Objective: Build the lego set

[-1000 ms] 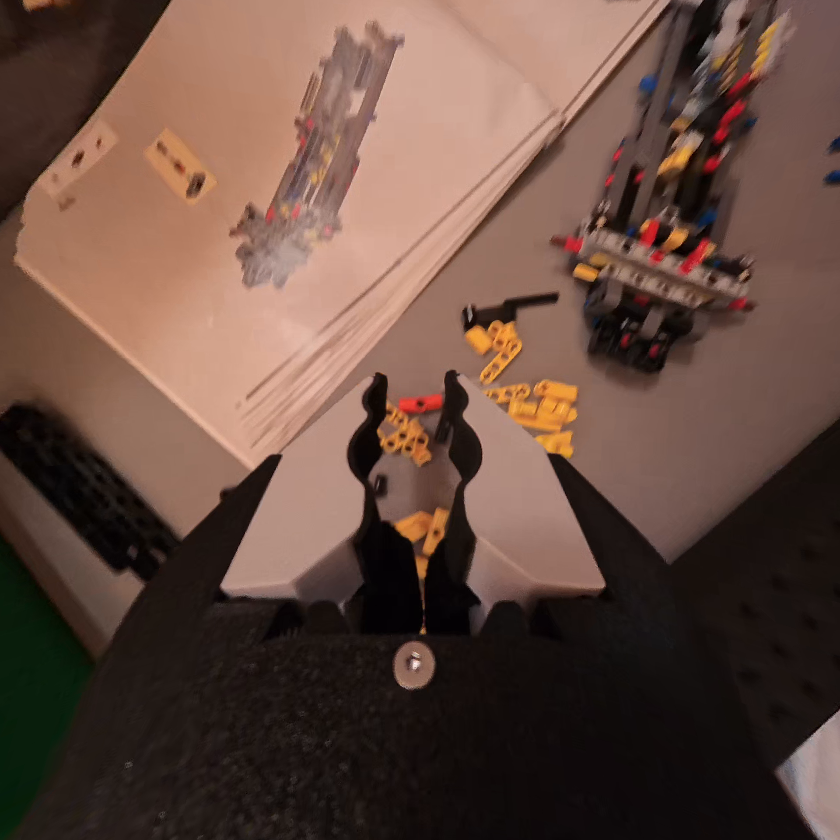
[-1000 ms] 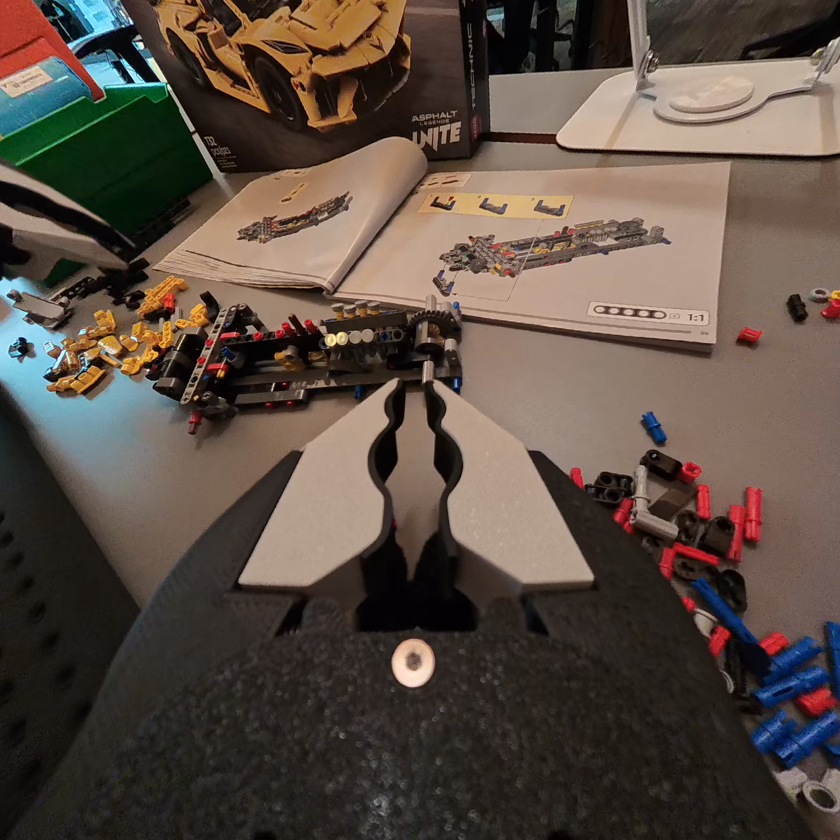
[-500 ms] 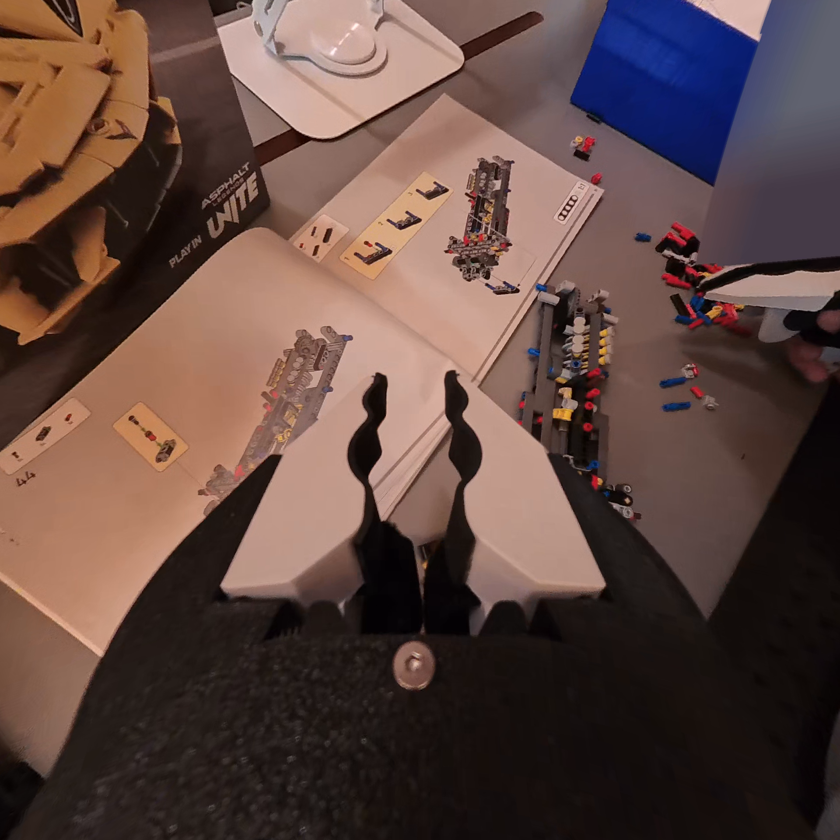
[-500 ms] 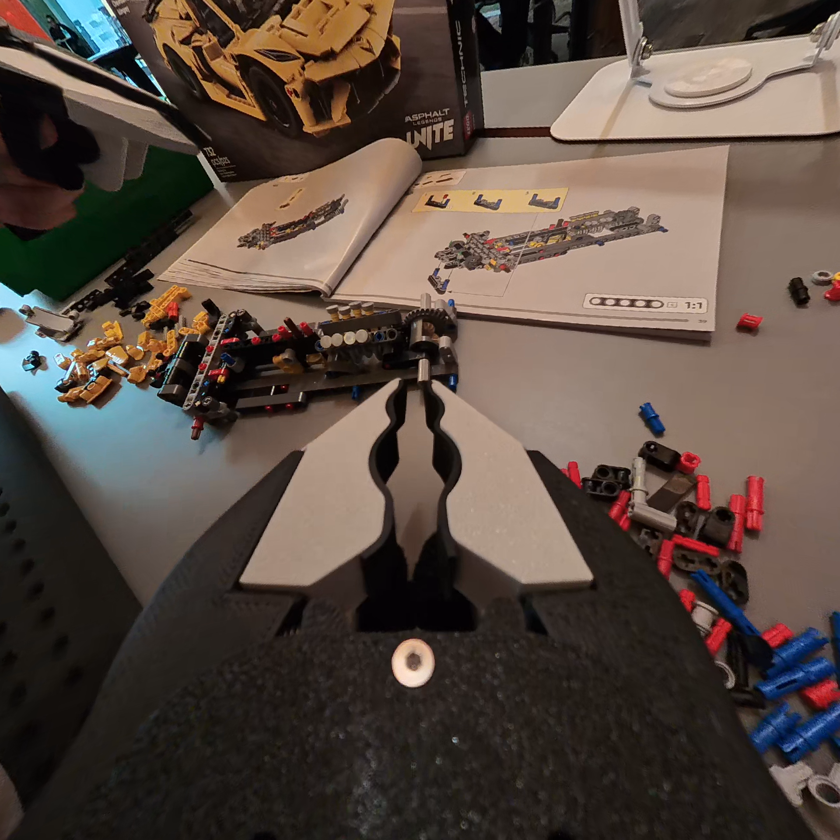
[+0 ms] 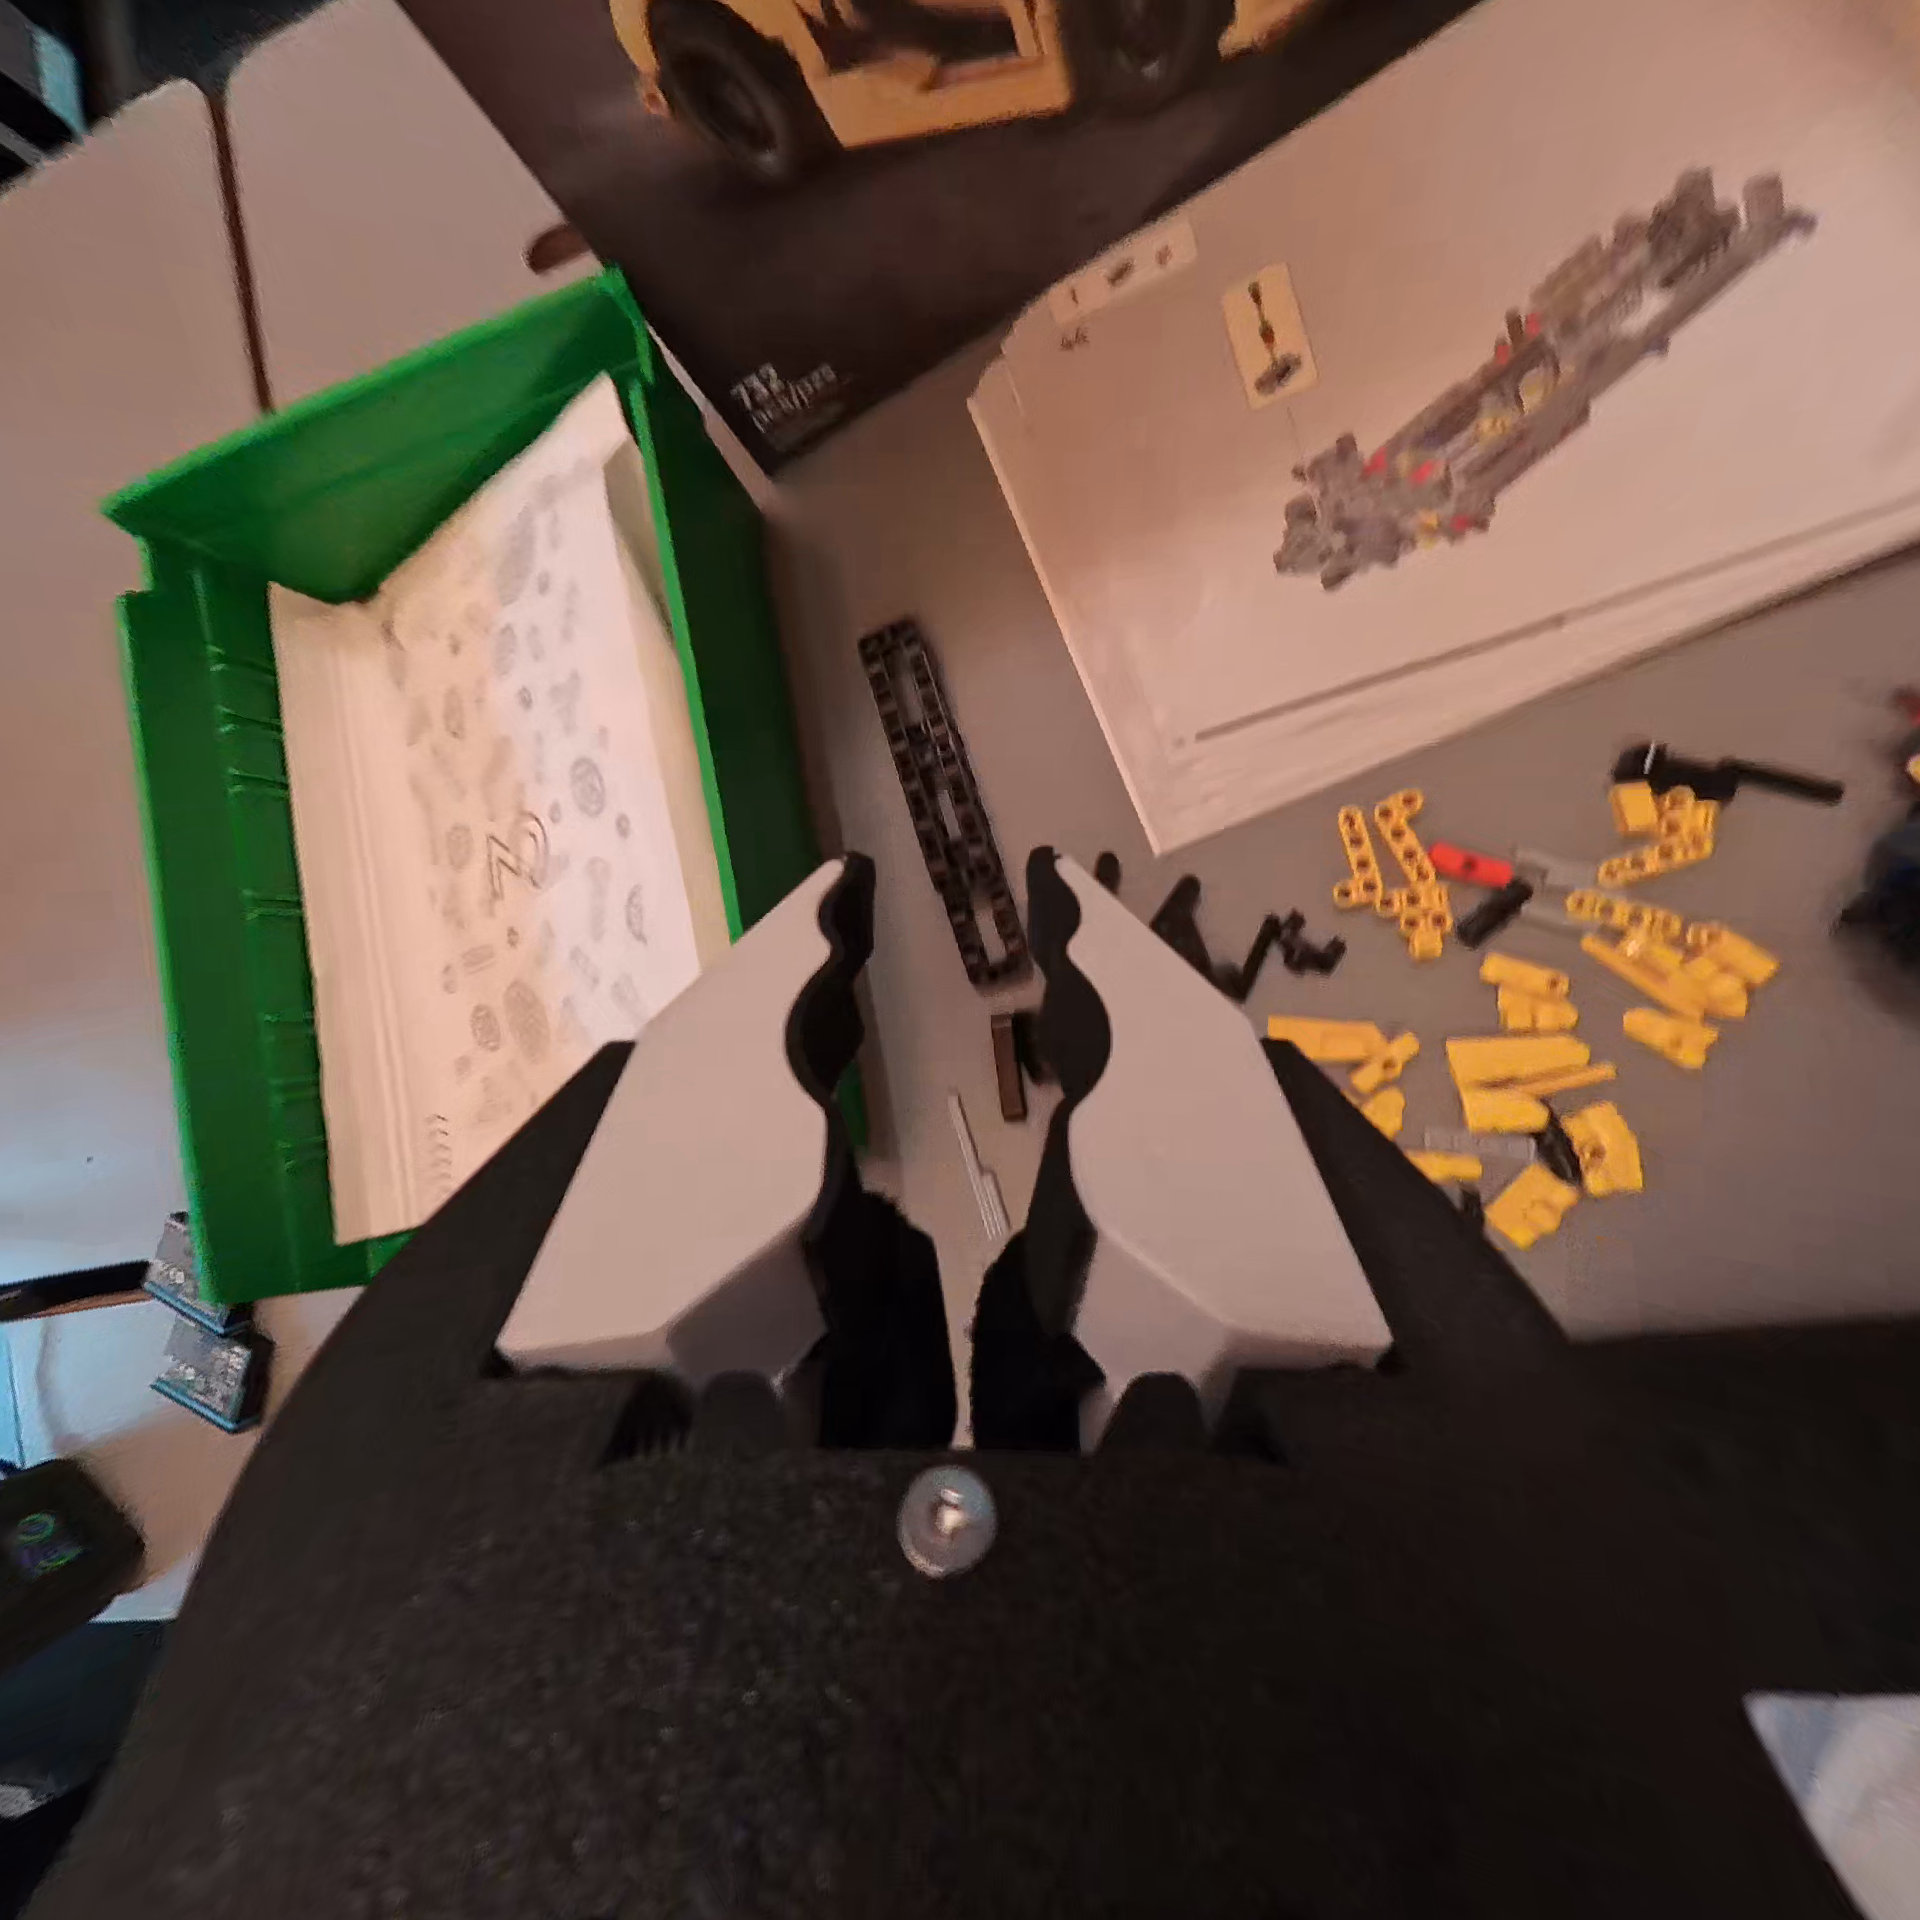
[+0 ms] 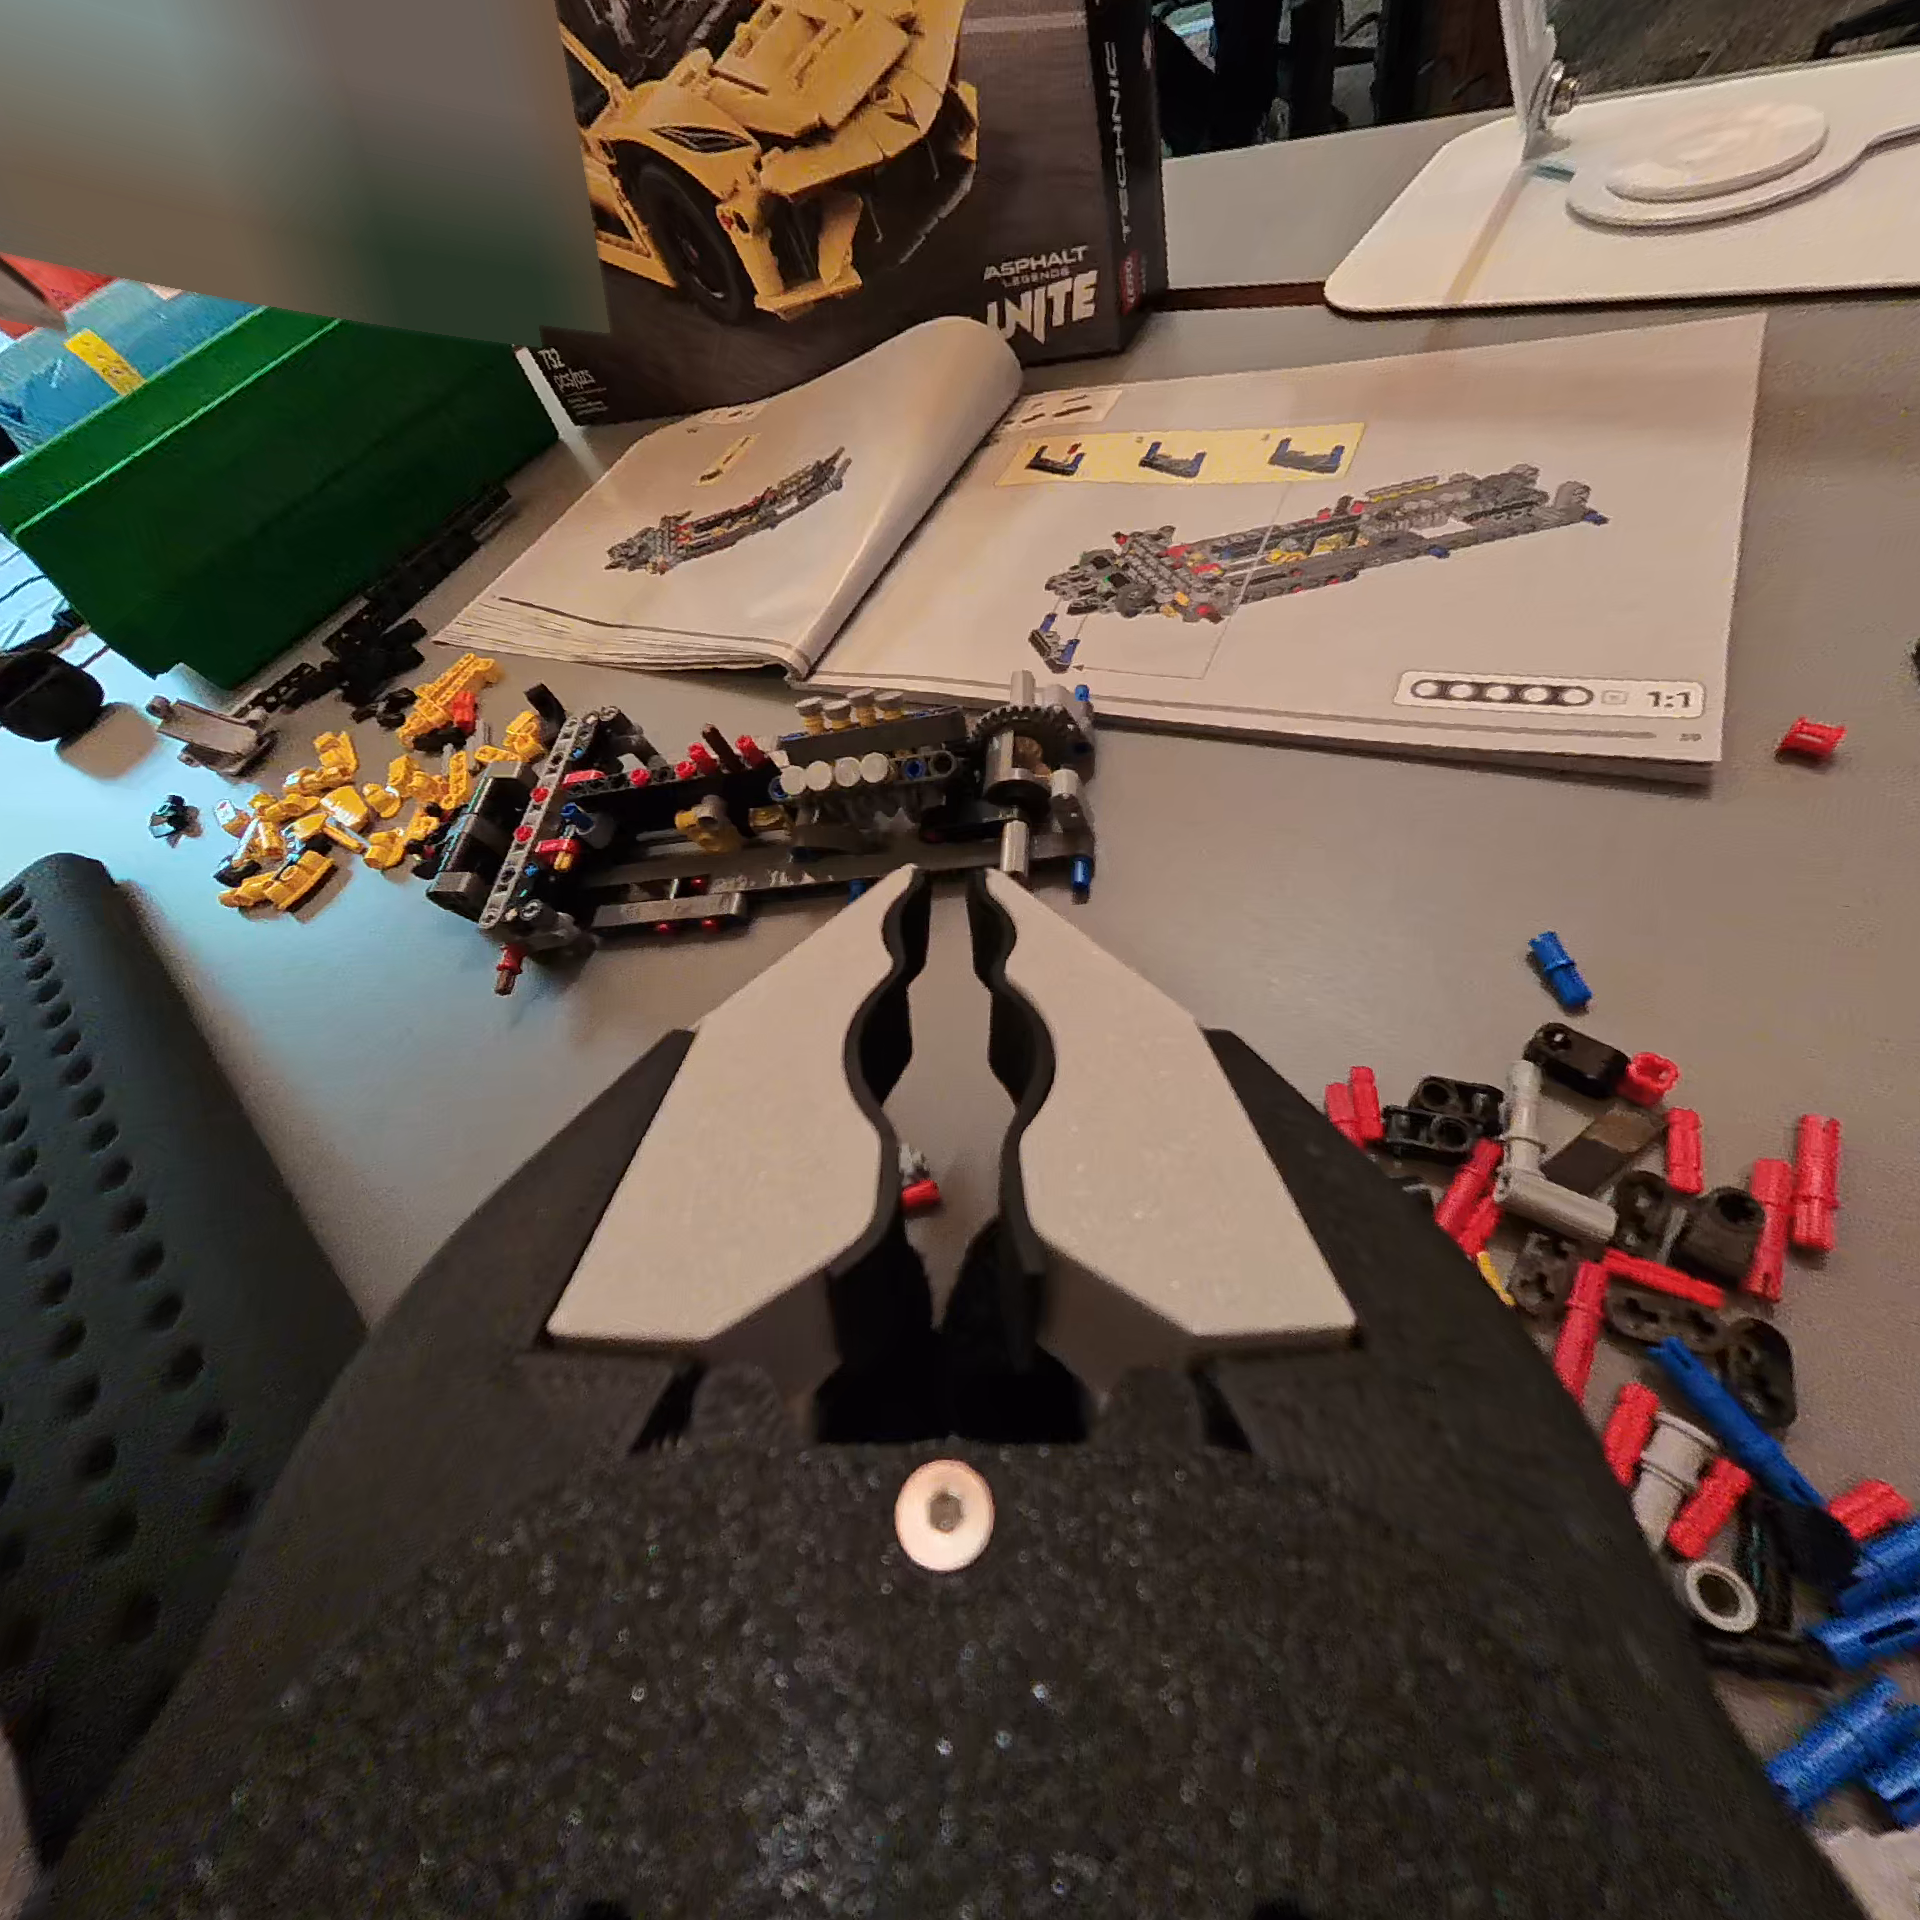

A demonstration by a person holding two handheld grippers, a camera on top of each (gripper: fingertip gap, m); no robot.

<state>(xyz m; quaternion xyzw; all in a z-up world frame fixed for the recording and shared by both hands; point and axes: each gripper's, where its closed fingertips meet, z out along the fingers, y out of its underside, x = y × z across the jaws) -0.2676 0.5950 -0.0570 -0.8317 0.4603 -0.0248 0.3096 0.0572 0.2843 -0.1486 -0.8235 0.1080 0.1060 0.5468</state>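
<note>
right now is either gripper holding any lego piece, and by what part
Nothing is held. The left gripper is open over the long black frame piece, and the right gripper is open and empty near the chassis.

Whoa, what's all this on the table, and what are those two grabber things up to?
Someone is building a Lego car with a pair of hand-held tongs. Right now neither holds anything. The left tongs hang open over a long black beam lying next to a green bin, with yellow pieces nearby. The right tongs point at the half-built chassis, their tips close together but empty. The manual lies open behind it, and red, blue and black pins are scattered on the right.
</note>
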